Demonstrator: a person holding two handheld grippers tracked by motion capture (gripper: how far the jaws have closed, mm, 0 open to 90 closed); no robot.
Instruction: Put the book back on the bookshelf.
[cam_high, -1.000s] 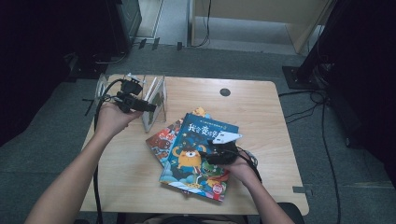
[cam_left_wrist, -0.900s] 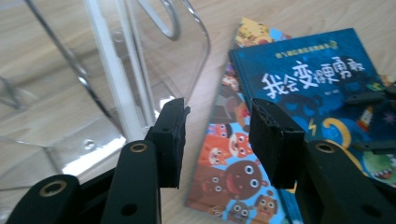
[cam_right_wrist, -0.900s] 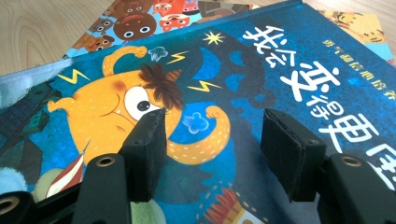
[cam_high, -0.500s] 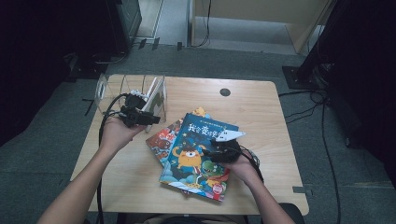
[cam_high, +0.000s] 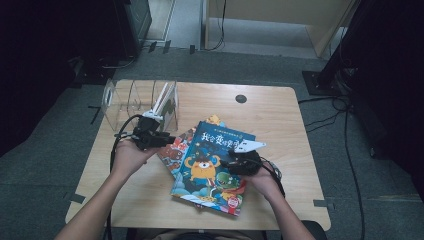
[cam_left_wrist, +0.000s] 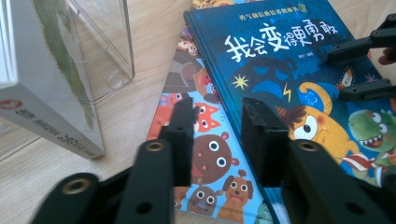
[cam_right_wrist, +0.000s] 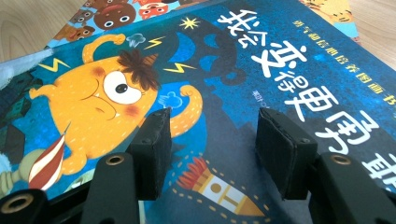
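A blue picture book (cam_high: 212, 160) with an orange monster tops a loose stack on the wooden table (cam_high: 280, 115). Under it lies an animal-faces book (cam_high: 172, 152). My left gripper (cam_high: 166, 139) hovers low at the stack's left edge, over the animal-faces book (cam_left_wrist: 210, 154) and the blue book's border (cam_left_wrist: 280, 56). Its jaws (cam_left_wrist: 219, 140) have just been closing, stand apart, and nothing is between them. My right gripper (cam_high: 229, 163) rests over the blue cover (cam_right_wrist: 224, 60). Its jaws (cam_right_wrist: 215, 151) have also narrowed a little, open and empty.
A clear acrylic book rack (cam_high: 125, 97) stands at the table's back left with a white book (cam_high: 167, 100) leaning in its right slot, close beside my left gripper (cam_left_wrist: 46, 93). A round cable hole (cam_high: 241, 98) sits near the far edge. Cables trail off the table's left side.
My left hand has come down from the rack toward the left edge of the book stack, and its jaws have narrowed. The right hand has stayed on the blue book.
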